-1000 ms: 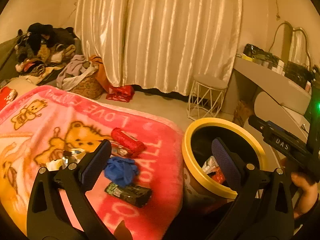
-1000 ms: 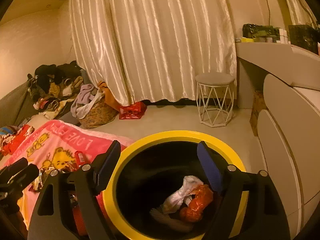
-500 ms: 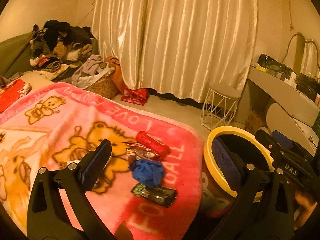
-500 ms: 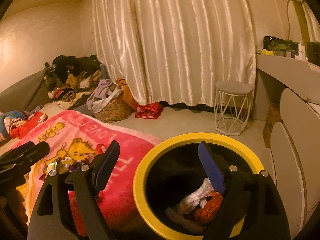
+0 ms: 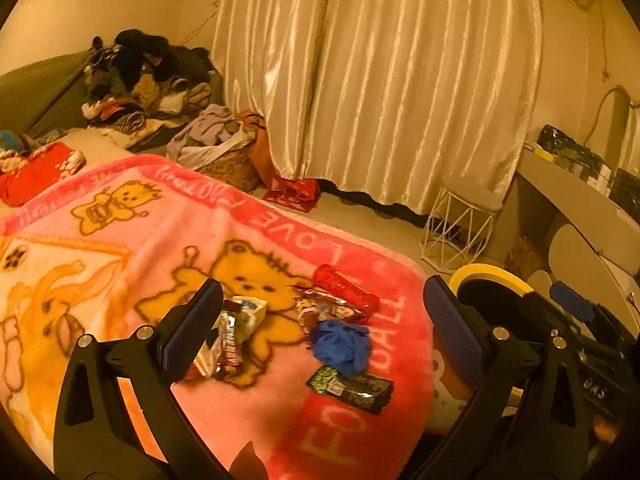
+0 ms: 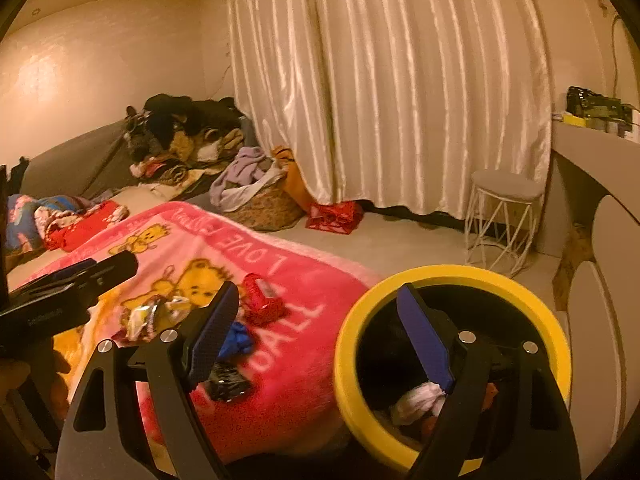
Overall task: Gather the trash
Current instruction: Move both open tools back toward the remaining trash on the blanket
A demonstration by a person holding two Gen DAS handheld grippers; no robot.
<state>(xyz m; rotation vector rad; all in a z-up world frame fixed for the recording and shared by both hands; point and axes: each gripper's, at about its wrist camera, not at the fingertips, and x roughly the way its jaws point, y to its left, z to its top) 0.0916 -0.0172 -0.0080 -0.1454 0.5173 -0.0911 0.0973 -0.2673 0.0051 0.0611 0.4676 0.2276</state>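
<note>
The trash lies in a loose cluster on the pink bear-print blanket (image 5: pixel 168 248), near the edge that faces the bin (image 6: pixel 452 276). A red foil tube (image 5: pixel 346 288) sits at 12 o'clock of the cluster, shiny and cylindrical. Just below it is a crumpled multicoloured wrapper (image 5: pixel 324 308), and touching that, a bunched blue glove (image 5: pixel 340 346). At 5 o'clock lies a flat dark packet (image 5: pixel 352 386) with a green-printed end. At 9 o'clock, silvery crinkled wrappers (image 5: pixel 236 336) are heaped together.

The bin has a thick yellow rim and a black inside; white and red scraps (image 6: pixel 420 400) lie at its bottom. It stands on the floor at 3 o'clock of the blanket.

The left gripper (image 5: pixel 320 320) hangs above the cluster, jaws spread wide, grasping nothing. The right gripper (image 6: pixel 320 328) is likewise released and empty, one finger over the blanket edge, the other over the bin mouth.
</note>
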